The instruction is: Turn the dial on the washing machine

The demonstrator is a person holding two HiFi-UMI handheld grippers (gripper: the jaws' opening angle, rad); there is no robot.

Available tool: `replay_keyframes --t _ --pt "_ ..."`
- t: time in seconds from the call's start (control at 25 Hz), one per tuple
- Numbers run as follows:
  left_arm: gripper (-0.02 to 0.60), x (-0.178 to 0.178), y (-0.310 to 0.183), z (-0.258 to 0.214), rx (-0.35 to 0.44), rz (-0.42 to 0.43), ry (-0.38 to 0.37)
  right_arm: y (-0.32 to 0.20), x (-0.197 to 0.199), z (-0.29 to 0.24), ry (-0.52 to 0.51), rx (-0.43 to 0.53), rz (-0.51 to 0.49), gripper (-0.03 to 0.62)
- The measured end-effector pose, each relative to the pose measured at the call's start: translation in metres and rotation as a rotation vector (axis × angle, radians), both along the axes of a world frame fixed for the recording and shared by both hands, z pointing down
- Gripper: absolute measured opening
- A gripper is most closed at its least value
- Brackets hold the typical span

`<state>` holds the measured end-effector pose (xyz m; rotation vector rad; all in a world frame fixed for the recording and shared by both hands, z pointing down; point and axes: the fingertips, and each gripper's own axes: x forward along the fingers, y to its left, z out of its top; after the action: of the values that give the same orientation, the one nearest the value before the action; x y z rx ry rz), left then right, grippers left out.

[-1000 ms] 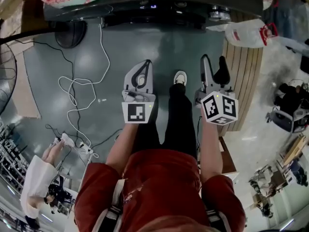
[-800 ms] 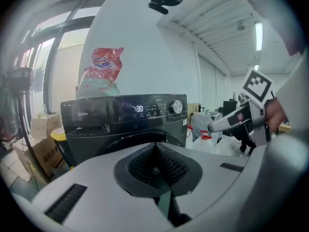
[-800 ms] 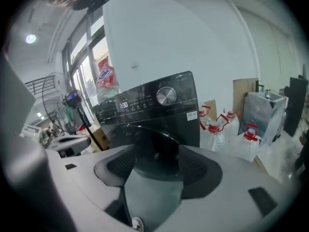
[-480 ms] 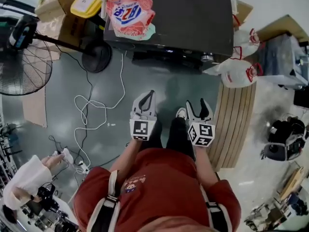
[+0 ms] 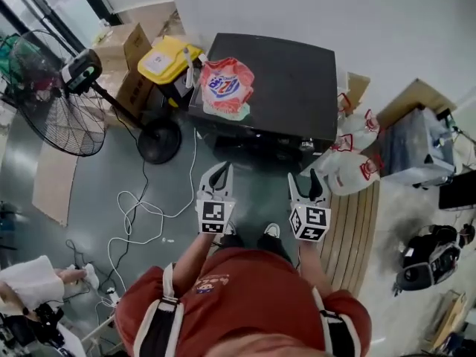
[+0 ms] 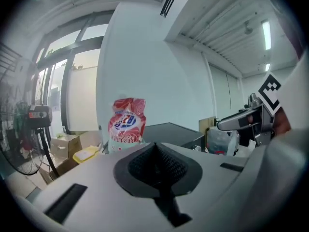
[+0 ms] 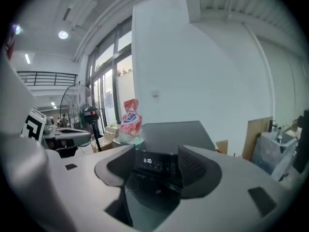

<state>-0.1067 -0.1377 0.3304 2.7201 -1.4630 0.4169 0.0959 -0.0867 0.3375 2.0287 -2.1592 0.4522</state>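
The black washing machine (image 5: 279, 88) stands against the wall, with a red-and-white detergent bag (image 5: 225, 86) on its lid. A small silver dial (image 5: 306, 146) shows at the right end of its front panel. Both grippers hover over the floor, short of the machine. My left gripper (image 5: 223, 168) is shut and empty; in the left gripper view its pads (image 6: 157, 153) meet below the bag (image 6: 126, 124). My right gripper (image 5: 304, 178) is open and empty. In the right gripper view the gap of the right gripper (image 7: 159, 167) frames the lit display (image 7: 147, 161).
A standing fan (image 5: 48, 99) with a round base (image 5: 158, 140) is on the left, and a white cable (image 5: 141, 207) trails over the floor. Plastic bags (image 5: 349, 162) and a wooden pallet (image 5: 358, 229) lie to the right. Cardboard boxes (image 5: 126, 50) sit behind. Another person's sleeve (image 5: 26, 281) is lower left.
The head view has tilted up and taken in the whole machine and wall. Both grippers stay in front of the body, now aimed at the machine. Left stays shut.
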Motion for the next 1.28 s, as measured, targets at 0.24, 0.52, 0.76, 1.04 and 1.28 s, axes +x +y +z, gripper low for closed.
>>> replay_keyframes --t 0.24,0.52,0.76,1.04,1.28 --pt "0.011 -0.008 -0.015 -0.096 0.148 -0.007 0.079 -0.012 0.011 -0.099 0.158 0.163 0.002 0.284" --pt "0.011 -0.023 -0.011 -0.207 0.388 -0.027 0.143 -0.017 0.013 -0.205 0.253 0.383 0.034 0.282" --pt "0.011 -0.044 -0.01 -0.238 0.454 -0.077 0.129 -0.02 0.0 -0.253 0.307 0.484 0.023 0.282" --pt "0.011 -0.053 -0.01 -0.246 0.465 -0.087 0.139 -0.016 -0.01 -0.269 0.318 0.512 0.023 0.281" --pt "0.011 -0.051 -0.009 -0.249 0.473 -0.075 0.132 -0.016 -0.01 -0.271 0.315 0.514 0.033 0.281"
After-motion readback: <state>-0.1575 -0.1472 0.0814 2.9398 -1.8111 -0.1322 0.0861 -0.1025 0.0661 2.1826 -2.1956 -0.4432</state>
